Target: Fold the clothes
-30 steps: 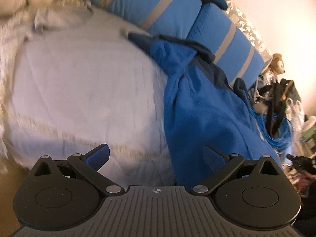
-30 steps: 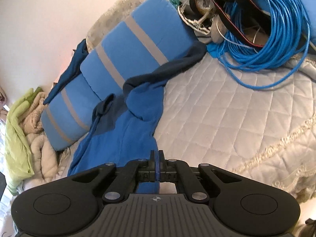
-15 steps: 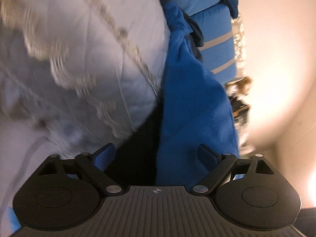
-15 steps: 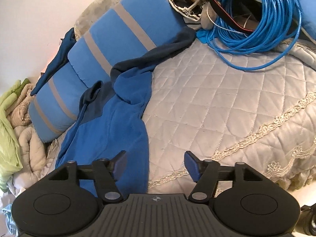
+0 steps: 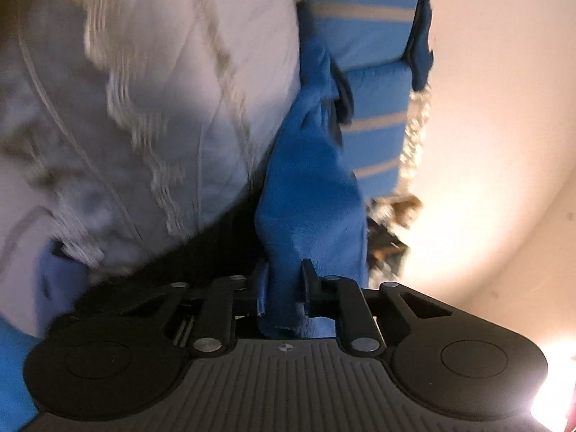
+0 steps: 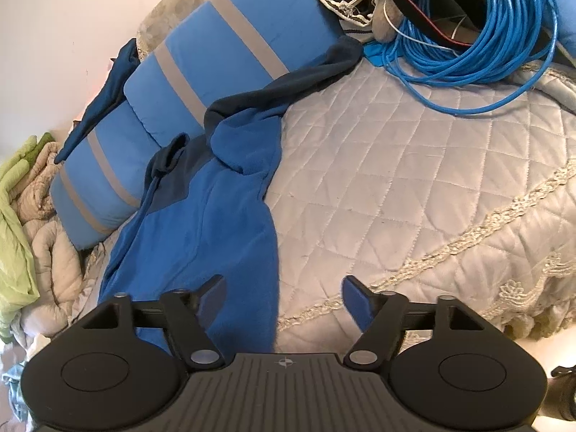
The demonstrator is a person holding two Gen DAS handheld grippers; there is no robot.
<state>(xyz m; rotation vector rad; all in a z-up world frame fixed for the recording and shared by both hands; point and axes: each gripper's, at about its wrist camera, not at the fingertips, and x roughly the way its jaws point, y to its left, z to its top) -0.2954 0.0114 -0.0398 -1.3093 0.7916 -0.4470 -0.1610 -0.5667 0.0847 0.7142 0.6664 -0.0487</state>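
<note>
A blue fleece top with navy collar and a navy sleeve lies lengthwise on the quilted bedspread, its upper end against a striped blue pillow. My right gripper is open above the garment's lower hem, with nothing between its fingers. In the tilted, blurred left wrist view, my left gripper is shut on the blue fleece top, pinching a thick fold of its lower edge at the bedside.
Two blue pillows with grey stripes line the wall. A coil of blue cable and dark bags lie at the bed's far right. Green and beige bedding is heaped at the left. A lace trim runs along the bed edge.
My left gripper dropped to the bed edge, tilted and shut on the fleece's lower edge. My right gripper, shut a second ago, opened wide and drew back slightly.
</note>
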